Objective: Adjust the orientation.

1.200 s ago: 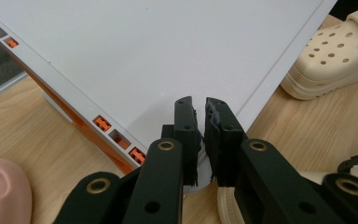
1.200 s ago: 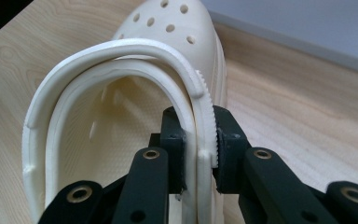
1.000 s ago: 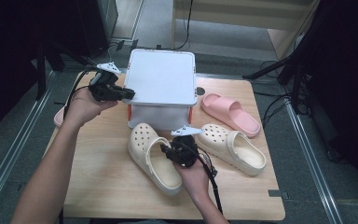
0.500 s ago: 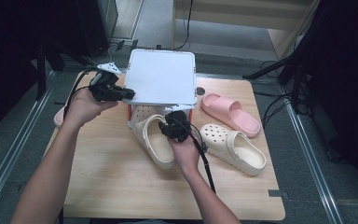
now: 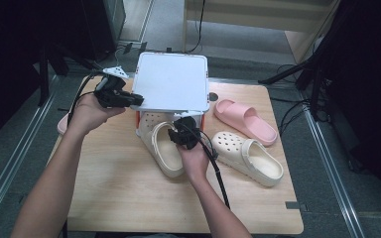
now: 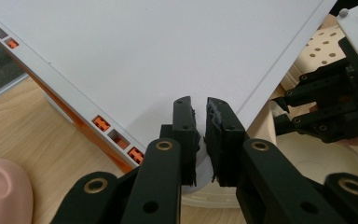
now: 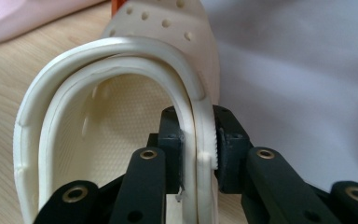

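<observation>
A wooden table carries a white storage box with orange latches, its lid raised at the front edge. The left gripper pinches that lid's near left corner between nearly closed jaws, apparently holding it up; in the left gripper view the white panel runs tilted above the jaws, with the lid's rim between their tips.

The step in hand looks like loading a shoe into the box while the lid is propped open. A cream perforated clog lies on the table with its toe under the lid's edge at the box front. Its long axis runs from the box towards the person, slanting slightly to the person's right, toe pointing away and the heel opening nearest the person.

The right gripper is clamped on the clog's side wall at the opening: in the right gripper view one jaw sits inside the rim, the other outside, with the wall squeezed between.

The likely next move is to push the clog forward, toe first, which needs the lid kept high enough for the toe to pass.

A second cream clog rests to the right, well apart from the box. A pink slide sandal lies beyond it, near the box's right side. Another pink shoe peeks out past the left hand.
</observation>
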Demonstrator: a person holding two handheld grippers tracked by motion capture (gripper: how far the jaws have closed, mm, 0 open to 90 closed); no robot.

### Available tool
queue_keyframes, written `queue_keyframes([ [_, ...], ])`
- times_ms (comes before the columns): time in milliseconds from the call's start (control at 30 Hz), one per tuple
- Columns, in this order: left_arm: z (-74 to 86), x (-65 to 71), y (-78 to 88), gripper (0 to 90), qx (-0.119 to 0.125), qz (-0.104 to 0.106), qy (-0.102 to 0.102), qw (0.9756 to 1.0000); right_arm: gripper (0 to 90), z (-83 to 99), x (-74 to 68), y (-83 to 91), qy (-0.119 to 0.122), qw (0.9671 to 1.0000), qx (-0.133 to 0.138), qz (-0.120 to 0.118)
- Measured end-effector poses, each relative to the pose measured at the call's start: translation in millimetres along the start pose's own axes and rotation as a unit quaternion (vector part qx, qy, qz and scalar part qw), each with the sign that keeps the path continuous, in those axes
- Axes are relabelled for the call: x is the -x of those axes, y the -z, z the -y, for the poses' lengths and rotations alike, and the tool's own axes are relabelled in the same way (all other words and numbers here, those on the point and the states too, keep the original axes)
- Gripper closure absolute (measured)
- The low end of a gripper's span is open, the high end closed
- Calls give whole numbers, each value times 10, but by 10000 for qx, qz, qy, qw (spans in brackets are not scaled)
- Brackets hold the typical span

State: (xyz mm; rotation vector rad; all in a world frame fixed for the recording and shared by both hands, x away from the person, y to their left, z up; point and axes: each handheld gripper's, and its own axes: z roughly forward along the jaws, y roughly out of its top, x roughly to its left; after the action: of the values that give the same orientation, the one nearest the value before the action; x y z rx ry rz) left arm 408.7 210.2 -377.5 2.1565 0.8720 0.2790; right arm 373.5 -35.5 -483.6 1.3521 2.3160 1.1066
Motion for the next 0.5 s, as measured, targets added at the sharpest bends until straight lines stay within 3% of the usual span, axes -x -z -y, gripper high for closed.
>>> queue_keyframes([
  [267, 5, -16, 1, 817, 27, 48, 17, 10000, 638, 25, -3, 50, 58, 9998, 65, -161],
  [500, 5, -17, 1, 816, 24, 52, 26, 10000, 558, 83, -21, 235, 180, 9995, 100, -240],
])
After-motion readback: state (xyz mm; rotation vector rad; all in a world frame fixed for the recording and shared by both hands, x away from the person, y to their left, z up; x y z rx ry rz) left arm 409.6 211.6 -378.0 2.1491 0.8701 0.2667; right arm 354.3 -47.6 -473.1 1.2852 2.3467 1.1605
